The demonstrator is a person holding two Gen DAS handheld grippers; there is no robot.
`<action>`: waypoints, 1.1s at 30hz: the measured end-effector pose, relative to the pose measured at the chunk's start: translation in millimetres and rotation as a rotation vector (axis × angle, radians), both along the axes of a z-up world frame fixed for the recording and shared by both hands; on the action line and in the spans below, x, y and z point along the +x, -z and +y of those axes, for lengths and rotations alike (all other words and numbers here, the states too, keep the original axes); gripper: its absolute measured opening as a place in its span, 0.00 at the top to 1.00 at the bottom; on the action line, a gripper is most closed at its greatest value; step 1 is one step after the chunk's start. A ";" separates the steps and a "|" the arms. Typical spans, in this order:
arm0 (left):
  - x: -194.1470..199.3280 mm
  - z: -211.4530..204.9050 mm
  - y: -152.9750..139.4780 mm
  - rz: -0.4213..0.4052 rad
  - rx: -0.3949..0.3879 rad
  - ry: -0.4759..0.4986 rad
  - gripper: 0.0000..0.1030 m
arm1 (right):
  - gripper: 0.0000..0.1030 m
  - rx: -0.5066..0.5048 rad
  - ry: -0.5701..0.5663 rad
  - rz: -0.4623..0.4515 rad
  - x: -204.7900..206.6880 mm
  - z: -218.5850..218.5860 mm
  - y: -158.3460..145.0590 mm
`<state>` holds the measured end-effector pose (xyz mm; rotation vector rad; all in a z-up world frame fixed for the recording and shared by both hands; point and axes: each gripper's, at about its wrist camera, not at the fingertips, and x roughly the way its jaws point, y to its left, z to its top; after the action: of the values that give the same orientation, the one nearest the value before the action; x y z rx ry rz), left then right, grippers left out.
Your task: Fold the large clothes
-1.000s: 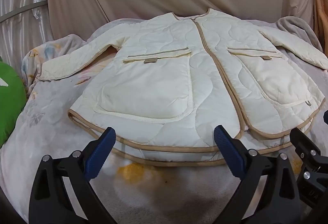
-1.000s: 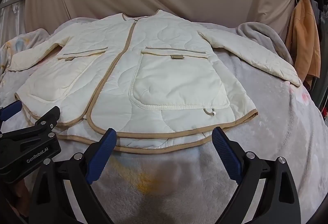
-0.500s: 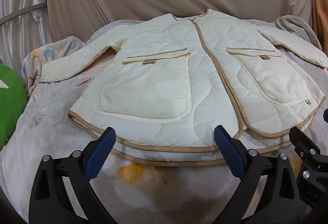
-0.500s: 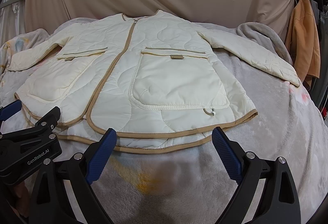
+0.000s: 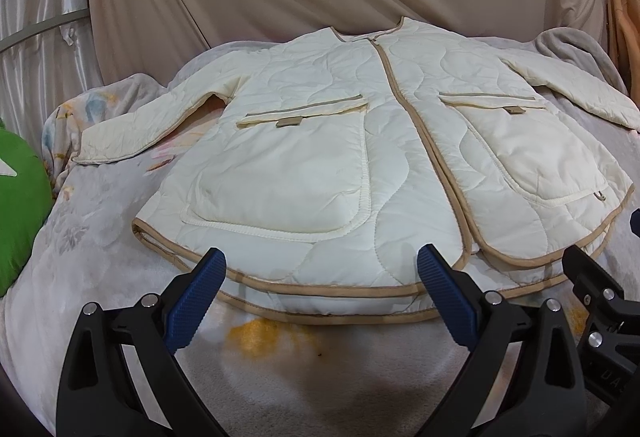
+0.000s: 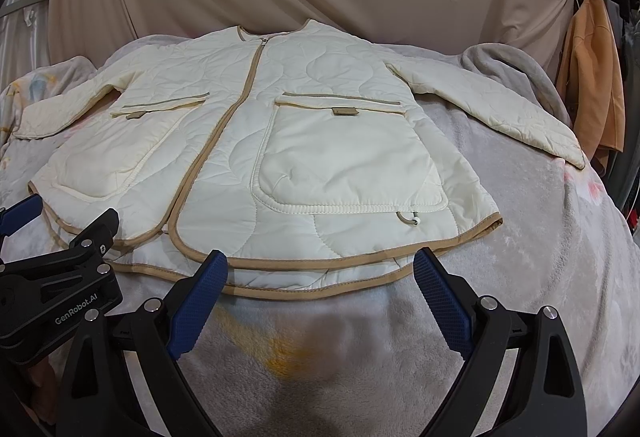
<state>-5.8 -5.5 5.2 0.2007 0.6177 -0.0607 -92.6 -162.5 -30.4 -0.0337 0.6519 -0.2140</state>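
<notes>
Cream quilted jacket with tan binding (image 5: 360, 157) lies flat, front up, sleeves spread, on a grey fleece blanket (image 6: 540, 257), just ahead of both grippers. Left gripper (image 5: 320, 297) and right gripper (image 6: 320, 301) hover level, side by side, at its hem, blue-padded jaws spread wide, holding nothing

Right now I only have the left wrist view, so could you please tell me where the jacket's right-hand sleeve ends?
Observer: Its cuff lies flat on the blanket, spread well away from the jacket body.
Operator: Thank you. Is the right gripper open?
Observer: Yes, the right gripper is wide open and empty, its fingertips at the hem.
</notes>
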 end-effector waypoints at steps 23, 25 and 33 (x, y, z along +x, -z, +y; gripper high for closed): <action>-2.0 -4.0 1.4 -0.015 0.014 0.009 0.08 | 0.11 -0.004 0.002 0.000 0.0 1.3 -0.3; -3.1 -5.1 1.0 -0.018 0.014 0.010 0.08 | 0.11 -0.004 0.003 -0.002 -0.5 1.3 -0.7; -5.0 -6.3 0.7 -0.021 0.015 0.011 0.08 | 0.11 -0.008 0.003 -0.005 -2.4 2.1 -3.0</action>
<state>-10.7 -11.8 4.5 0.2195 0.5965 -0.0647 -95.0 -160.4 -27.4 -0.0394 0.6465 -0.2195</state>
